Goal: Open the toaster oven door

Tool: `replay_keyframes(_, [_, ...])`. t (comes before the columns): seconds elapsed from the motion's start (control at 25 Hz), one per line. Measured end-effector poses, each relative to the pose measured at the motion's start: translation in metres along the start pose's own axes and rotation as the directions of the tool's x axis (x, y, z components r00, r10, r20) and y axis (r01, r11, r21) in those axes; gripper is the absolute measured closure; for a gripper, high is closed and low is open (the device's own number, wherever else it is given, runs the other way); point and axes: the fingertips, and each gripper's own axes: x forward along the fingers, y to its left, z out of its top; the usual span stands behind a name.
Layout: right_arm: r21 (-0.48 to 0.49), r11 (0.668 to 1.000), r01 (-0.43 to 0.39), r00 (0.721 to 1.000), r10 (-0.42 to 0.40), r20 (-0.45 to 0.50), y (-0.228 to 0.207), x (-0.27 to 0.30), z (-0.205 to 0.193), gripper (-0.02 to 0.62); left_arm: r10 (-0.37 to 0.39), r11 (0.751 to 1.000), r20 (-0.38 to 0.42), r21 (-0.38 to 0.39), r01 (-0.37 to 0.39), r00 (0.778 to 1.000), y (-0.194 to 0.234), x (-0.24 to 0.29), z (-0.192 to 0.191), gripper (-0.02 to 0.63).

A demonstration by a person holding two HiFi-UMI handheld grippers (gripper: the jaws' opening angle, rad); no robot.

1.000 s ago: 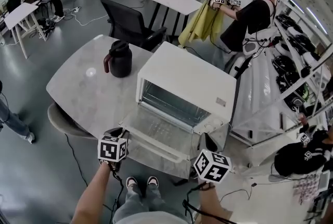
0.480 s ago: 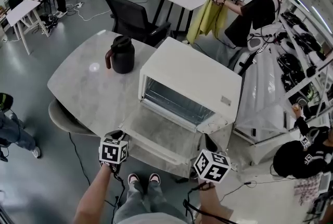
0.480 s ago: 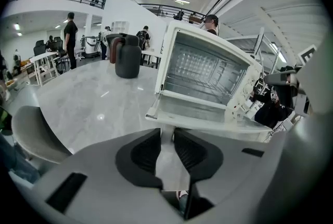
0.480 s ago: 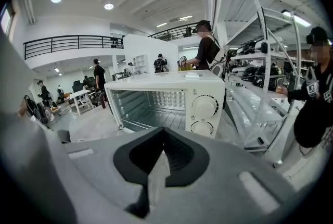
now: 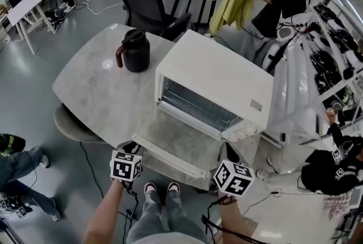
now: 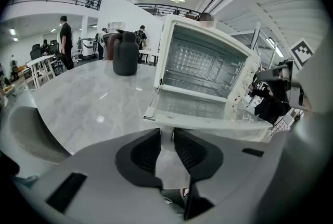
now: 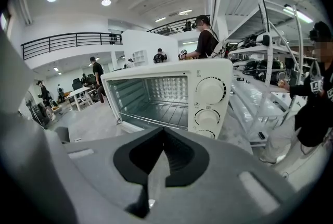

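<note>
Oven door (image 5: 178, 141) lies flat open — left gripper (image 6: 167, 139) pinches its near-edge handle (image 5: 173, 162), right gripper (image 7: 163, 133) jaws pressed together, empty, just right.

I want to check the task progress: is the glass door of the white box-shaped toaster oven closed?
No, the glass door lies folded down flat before the white toaster oven, baring its wire rack.

The toaster oven (image 5: 212, 75) sits on the tabletop (image 5: 96, 89), its door (image 5: 176, 143) lying open before it (over the near edge); a jug (image 5: 135, 51) stands left.
</note>
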Motion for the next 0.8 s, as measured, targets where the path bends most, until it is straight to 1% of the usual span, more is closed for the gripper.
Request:
replay_keyframes(0.36, [0.000, 1.000, -0.006, 0.999, 0.006, -0.048, 0.009, 0.020, -0.018, 0.591, -0.012, 0.999, -0.005, 0.051, 0.013, 1.000, 0.005, 0.009, -0.010, 0.524])
replay_keyframes(0.64, [-0.003, 1.000, -0.010, 0.997, 0.010, -0.074, 0.014, 0.030, -0.030, 0.591, -0.016, 0.993, -0.017, 0.118, 0.018, 1.000, 0.006, 0.016, -0.021, 0.520])
replay_keyframes(0.8, [-0.003, 1.000, -0.007, 0.996, 0.007, -0.086, 0.016, 0.036, -0.035, 0.591, -0.014, 0.990, -0.027, 0.138, 0.018, 1.000, 0.009, 0.020, -0.026, 0.518])
